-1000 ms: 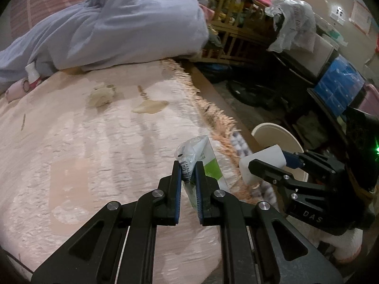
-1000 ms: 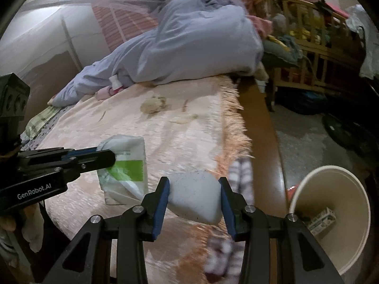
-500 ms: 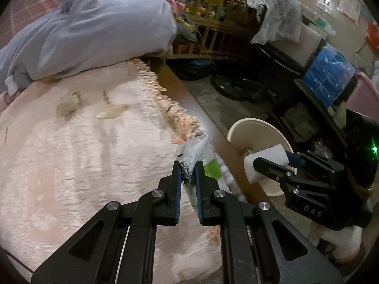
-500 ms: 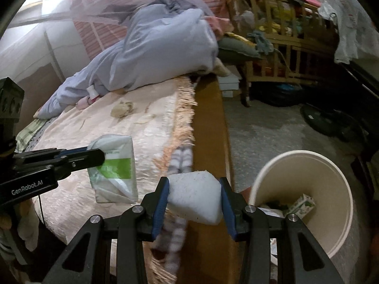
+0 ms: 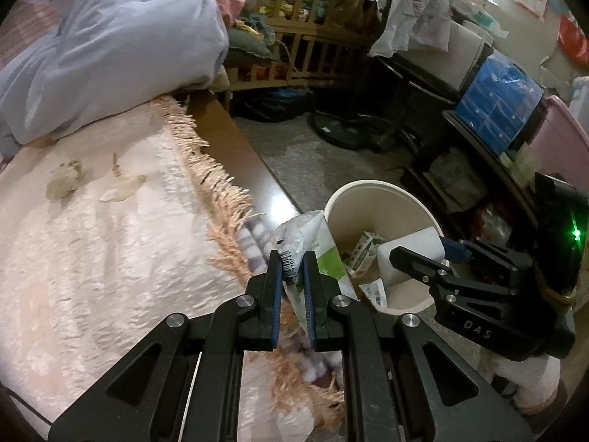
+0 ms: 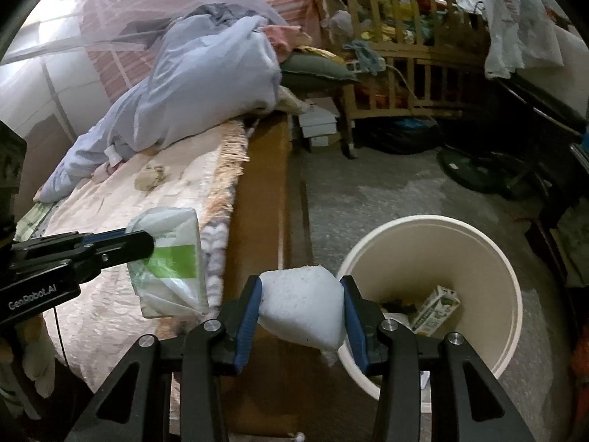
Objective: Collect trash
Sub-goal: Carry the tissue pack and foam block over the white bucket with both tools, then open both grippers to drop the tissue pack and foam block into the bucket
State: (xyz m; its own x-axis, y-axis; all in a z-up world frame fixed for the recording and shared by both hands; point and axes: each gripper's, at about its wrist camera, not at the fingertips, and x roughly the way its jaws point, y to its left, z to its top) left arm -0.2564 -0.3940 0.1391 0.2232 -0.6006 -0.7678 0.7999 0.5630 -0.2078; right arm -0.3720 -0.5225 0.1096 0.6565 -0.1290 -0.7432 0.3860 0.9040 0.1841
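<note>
My left gripper (image 5: 292, 258) is shut on the top seam of a white and green plastic packet (image 5: 324, 258), which hangs over the fringed edge of the bed. From the right wrist view that packet (image 6: 173, 261) dangles at the left gripper's tip (image 6: 141, 245). My right gripper (image 6: 300, 307) is shut on a white foam block (image 6: 300, 305), held beside the near rim of the cream trash bin (image 6: 489, 258). The bin (image 5: 353, 199) on the floor holds a small carton (image 6: 436, 309) and paper scraps. In the left wrist view the foam block (image 5: 412, 254) hovers over the bin.
A pale pink bedspread (image 5: 92, 239) carries crumpled tissue bits (image 5: 64, 182) and a blue quilt (image 5: 110, 48). The wooden bed rail (image 6: 263, 202) runs beside a grey floor. A wooden crib (image 6: 405, 55), a floor fan base (image 6: 475, 169) and cluttered shelves (image 5: 497, 99) stand beyond.
Both grippers have swung away from the bed towards the floor side. The packet now hangs at the bed's edge and the foam block has reached the bin's rim.
</note>
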